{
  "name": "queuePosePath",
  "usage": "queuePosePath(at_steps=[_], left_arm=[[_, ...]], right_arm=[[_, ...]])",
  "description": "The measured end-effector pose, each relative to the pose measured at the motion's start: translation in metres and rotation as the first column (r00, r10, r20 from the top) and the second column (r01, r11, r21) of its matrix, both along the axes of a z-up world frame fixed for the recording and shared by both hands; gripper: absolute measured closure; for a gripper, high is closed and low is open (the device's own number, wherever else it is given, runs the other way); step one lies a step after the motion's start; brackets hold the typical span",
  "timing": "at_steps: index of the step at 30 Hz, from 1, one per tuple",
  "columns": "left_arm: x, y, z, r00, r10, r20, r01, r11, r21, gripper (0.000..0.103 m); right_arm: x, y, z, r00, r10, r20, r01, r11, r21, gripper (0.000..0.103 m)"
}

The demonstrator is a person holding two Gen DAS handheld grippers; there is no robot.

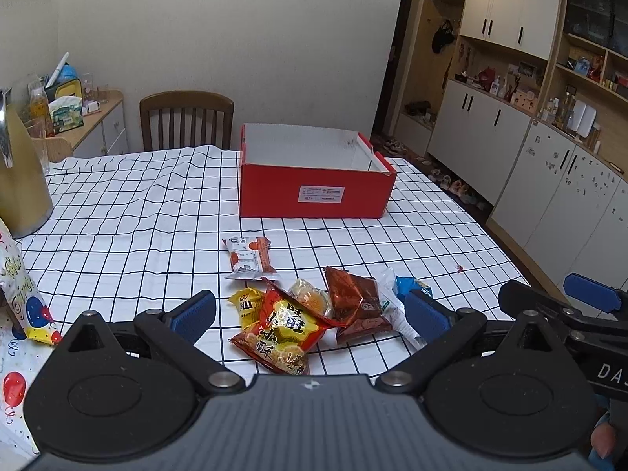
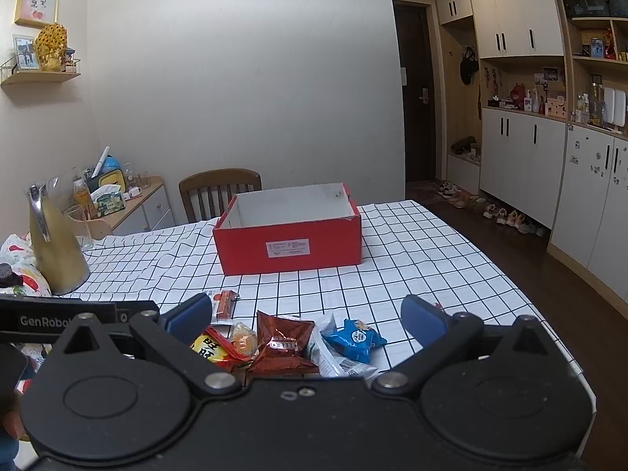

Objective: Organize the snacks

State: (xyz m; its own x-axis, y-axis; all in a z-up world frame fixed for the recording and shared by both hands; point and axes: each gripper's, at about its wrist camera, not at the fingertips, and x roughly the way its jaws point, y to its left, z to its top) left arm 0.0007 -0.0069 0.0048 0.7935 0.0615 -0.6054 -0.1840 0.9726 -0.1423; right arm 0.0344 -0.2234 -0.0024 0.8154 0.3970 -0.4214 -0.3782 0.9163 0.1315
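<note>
Checked cloth covers the tabletop (image 1: 117, 212), with a red box (image 1: 314, 192) standing open toward the far side. Nearer, a heap of snack packets (image 1: 310, 314) lies on the cloth, well short of the box. Both the left tongs (image 1: 310, 318) and right tongs (image 2: 306, 320) hover spread apart over the heap, gripping nothing.

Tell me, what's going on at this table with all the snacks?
A person holds a hand-held gripper in each hand, tidying snacks. The left hand-held gripper and the right hand-held gripper both hover open over the pile of snack packets, holding nothing. The red box behind the pile looks empty, so no snack seems to be packed yet.
</note>
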Motion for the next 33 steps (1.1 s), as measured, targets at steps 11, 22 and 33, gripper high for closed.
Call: queuePosePath(at_steps=[11,22,33], left_arm=[[0.018,0.007,-0.009,0.999,0.012,-0.035,-0.013,1.0,-0.021,0.0],[0.044,0.023,-0.037,0.993,0.027,-0.115,-0.026,1.0,0.01,0.0],[0.054,0.032,-0.075,0.978,-0.084,-0.189,0.098,0.993,0.066,0.001]], right_arm=[[0.014,0.002,-0.006,0.999,0.023,-0.025,-0.024,1.0,-0.003,0.0],[0.055,0.007,-0.033,0.984,0.039,-0.176,-0.05,0.997,-0.058,0.004],[0.109,0.004,-0.058,0.948,-0.032,-0.318,-0.003,0.994,-0.109,0.019]])
